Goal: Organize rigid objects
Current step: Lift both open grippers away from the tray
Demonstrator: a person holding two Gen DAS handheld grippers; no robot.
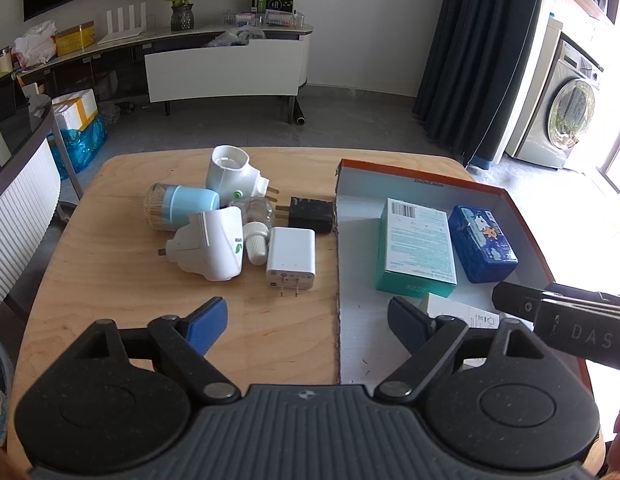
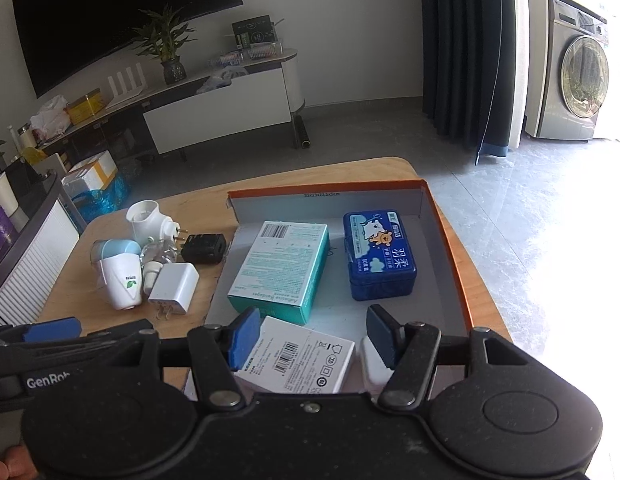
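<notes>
step: between picks, three boxes in tray (image 2: 450,240) | left tongs (image 1: 308,322) spread, empty | right tongs (image 2: 312,338) spread, empty | next: fetch white charger (image 1: 291,258) from desk (image 1: 110,280), centre-left

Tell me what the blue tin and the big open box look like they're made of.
Blue tin: probably thin printed metal, given its glossy sheen and rolled lid edge, though plastic is possible. Open box: cardboard, matte pale inside and orange outside, with a raw cut edge.
</notes>
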